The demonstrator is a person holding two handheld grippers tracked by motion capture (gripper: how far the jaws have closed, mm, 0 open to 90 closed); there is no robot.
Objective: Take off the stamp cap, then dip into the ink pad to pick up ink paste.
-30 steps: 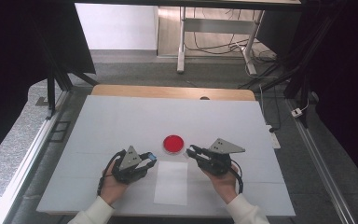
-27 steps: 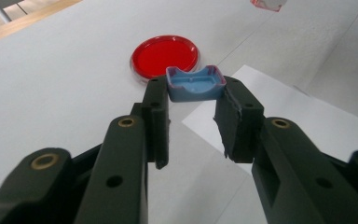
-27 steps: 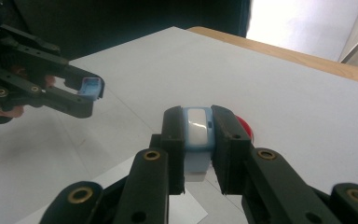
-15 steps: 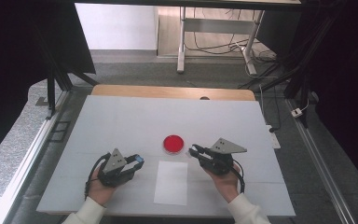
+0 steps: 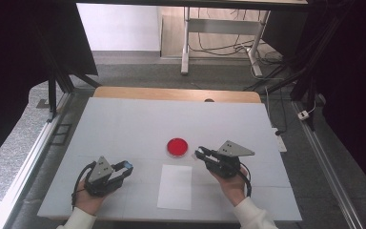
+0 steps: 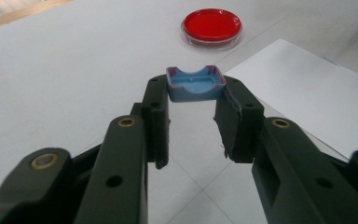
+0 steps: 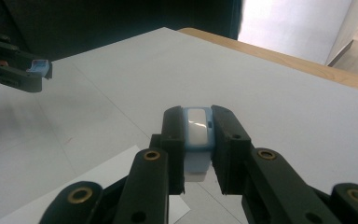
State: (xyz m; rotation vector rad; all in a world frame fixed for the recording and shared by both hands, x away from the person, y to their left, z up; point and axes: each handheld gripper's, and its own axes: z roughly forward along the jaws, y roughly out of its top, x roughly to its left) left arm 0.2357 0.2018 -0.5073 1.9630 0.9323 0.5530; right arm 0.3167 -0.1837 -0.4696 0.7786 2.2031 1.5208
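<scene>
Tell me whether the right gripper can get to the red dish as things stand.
Probably yes for reach: the right gripper sits just beside the red dish, with bare table between. But it is shut on a small blue-and-white piece, so it could not grasp the dish.

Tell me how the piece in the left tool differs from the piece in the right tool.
The blue cap in the left tool is shallow and hollow, its open side up, with reddish marks on its rim; the blue-and-white body in the right tool is taller and shows a closed face with a white window. The cap sits at the fingertips, while the body is set deeper between the jaws. Both are small, blue and clamped.
</scene>
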